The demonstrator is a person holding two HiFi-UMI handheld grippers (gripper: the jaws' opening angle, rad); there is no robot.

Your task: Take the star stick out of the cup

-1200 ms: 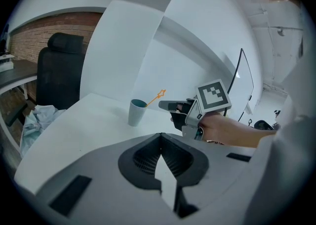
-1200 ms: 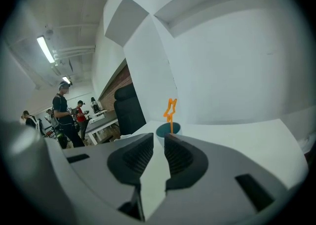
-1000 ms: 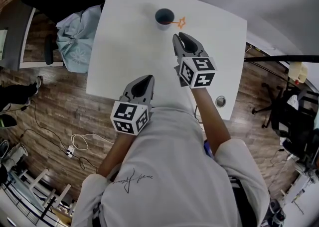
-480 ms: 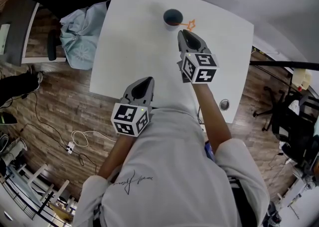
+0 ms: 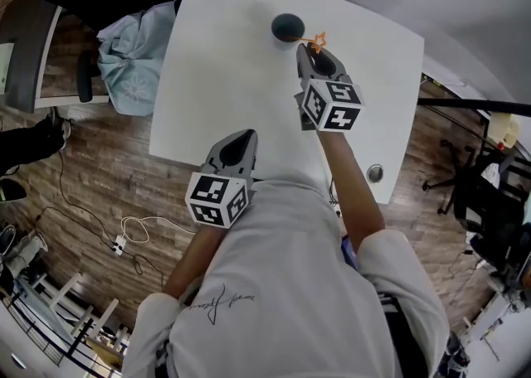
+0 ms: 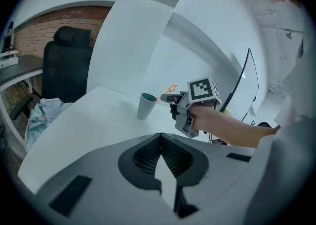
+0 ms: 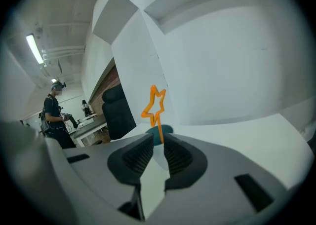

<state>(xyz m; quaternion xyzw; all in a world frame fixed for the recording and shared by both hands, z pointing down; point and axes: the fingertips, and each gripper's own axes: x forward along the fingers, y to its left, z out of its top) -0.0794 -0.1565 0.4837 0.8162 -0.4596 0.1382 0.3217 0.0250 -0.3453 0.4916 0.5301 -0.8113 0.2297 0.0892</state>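
A dark teal cup (image 5: 287,26) stands at the far side of the white table (image 5: 224,78), with an orange star stick (image 5: 319,39) leaning out of it to the right. My right gripper (image 5: 309,50) is open right at the cup. In the right gripper view the thin stick under the star (image 7: 154,103) runs up between the fingertips of the right gripper (image 7: 158,137), with a gap on each side, and the cup (image 7: 167,130) rim peeks out just behind. My left gripper (image 5: 245,134) rests shut near the table's front edge. The left gripper view shows the left gripper (image 6: 160,134), cup (image 6: 146,105) and star (image 6: 171,89) ahead.
A black office chair with a pale blue cloth (image 5: 133,53) stands left of the table. A round cable grommet (image 5: 375,173) sits at the table's near right corner. Cables (image 5: 133,235) lie on the wood floor. A person (image 7: 54,115) stands far off by a desk.
My right gripper has moved forward to the cup, and the star stick now stands between its fingers. The left gripper has stayed where it was.
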